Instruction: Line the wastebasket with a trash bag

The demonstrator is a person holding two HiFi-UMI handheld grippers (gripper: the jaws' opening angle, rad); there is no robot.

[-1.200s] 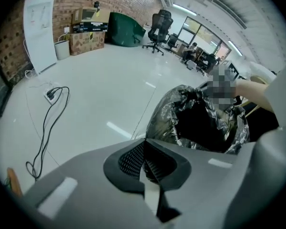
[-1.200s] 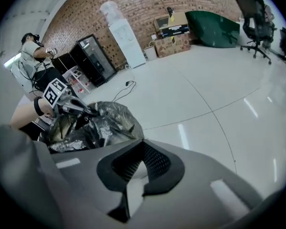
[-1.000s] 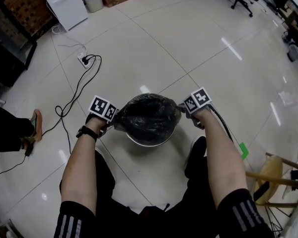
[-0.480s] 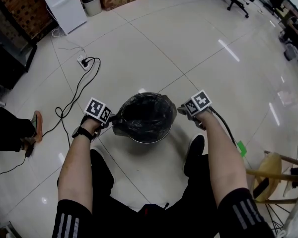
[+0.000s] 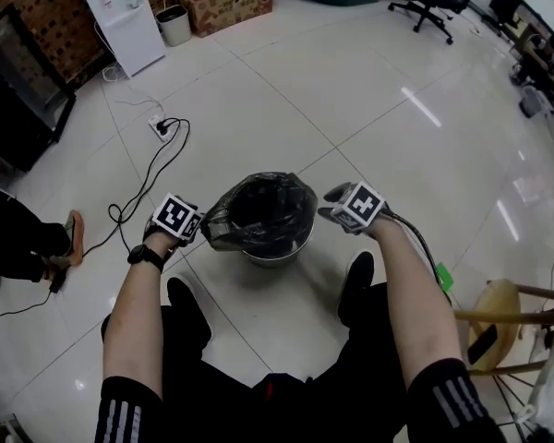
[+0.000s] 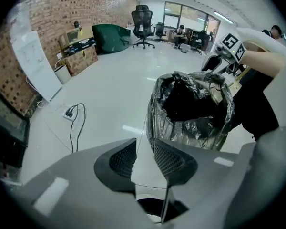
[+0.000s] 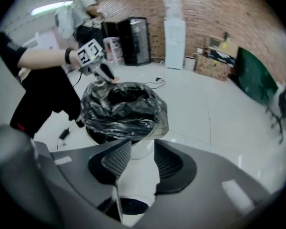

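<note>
Jaws, L gripper (image 5: 199,233) & R gripper (image 5: 332,207): just opened, empty; we saw crinkled black plastic bag (image 5: 258,212) lining round metal wastebasket (image 5: 277,257).

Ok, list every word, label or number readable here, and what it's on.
None reads clearly.
Cardboard box: side print, too blurred to read.
White water dispenser: front marks, too small to read.
Cubes on left gripper and right gripper: black-and-white square patterns, no words; their jaws have just been opening, nothing between them.
</note>
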